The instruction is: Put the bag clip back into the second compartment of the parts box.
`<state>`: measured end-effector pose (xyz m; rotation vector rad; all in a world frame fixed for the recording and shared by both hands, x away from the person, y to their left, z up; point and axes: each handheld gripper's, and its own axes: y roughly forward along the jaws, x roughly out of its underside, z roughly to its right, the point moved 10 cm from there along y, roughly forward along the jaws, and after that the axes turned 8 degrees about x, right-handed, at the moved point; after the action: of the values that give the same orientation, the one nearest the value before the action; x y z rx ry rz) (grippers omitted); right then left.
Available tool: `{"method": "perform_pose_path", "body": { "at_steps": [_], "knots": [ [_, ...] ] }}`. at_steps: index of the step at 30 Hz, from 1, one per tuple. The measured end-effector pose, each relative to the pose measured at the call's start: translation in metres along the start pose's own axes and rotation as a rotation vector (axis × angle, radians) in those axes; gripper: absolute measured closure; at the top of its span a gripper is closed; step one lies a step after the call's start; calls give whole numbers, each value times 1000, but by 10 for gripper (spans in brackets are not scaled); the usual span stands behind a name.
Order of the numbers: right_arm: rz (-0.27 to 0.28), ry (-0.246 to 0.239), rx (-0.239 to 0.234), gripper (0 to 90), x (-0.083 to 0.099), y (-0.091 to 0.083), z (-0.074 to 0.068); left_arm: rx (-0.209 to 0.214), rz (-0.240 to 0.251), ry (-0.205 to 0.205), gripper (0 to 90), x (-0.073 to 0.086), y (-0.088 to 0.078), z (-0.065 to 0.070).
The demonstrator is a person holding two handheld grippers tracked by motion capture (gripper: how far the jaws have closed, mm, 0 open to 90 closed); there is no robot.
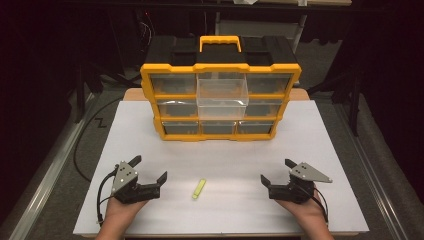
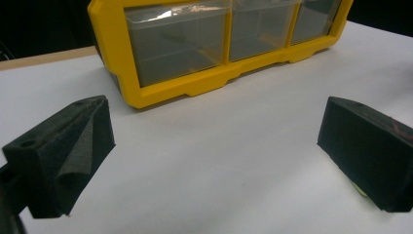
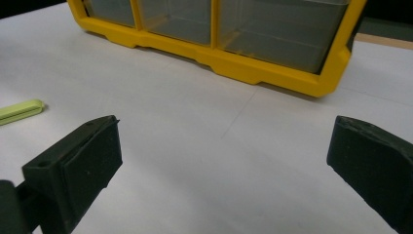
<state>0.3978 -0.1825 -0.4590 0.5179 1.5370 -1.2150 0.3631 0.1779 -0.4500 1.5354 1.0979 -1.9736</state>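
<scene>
A yellow and black organiser case (image 1: pixel 220 95) stands upright at the back of the white table, with several clear drawers. Its top middle drawer (image 1: pixel 222 92) is pulled out. A small lime-green stick (image 1: pixel 199 188) lies flat on the table near the front, between the two grippers. My left gripper (image 1: pixel 148 170) rests at the front left, open and empty. My right gripper (image 1: pixel 277 171) rests at the front right, open and empty too. In the left gripper view the case's bottom drawers (image 2: pixel 178 41) lie ahead. The right gripper view has the green stick (image 3: pixel 19 111) at its left edge.
The white table top (image 1: pixel 320 135) ends close behind the person's hands at the front edge. A black cable (image 1: pixel 82 150) runs off the table's left side. Dark stands and a floor rail surround the table.
</scene>
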Motion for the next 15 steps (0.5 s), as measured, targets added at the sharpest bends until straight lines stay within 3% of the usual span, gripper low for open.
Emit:
{"method": "perform_pose_path", "body": {
  "at_steps": [5,11,15],
  "knots": [
    [-36,-6,-56,3,-6,13,-20,8,9,-27,14,-1,-1,-1],
    [-78,-28,-126,33,-14,26,-48,4,10,-10,7,-1,-3,-1],
    [-82,-52,-191,50,-19,36,-68,7,-32,-10,6,4,-1,-1]
  ]
}}
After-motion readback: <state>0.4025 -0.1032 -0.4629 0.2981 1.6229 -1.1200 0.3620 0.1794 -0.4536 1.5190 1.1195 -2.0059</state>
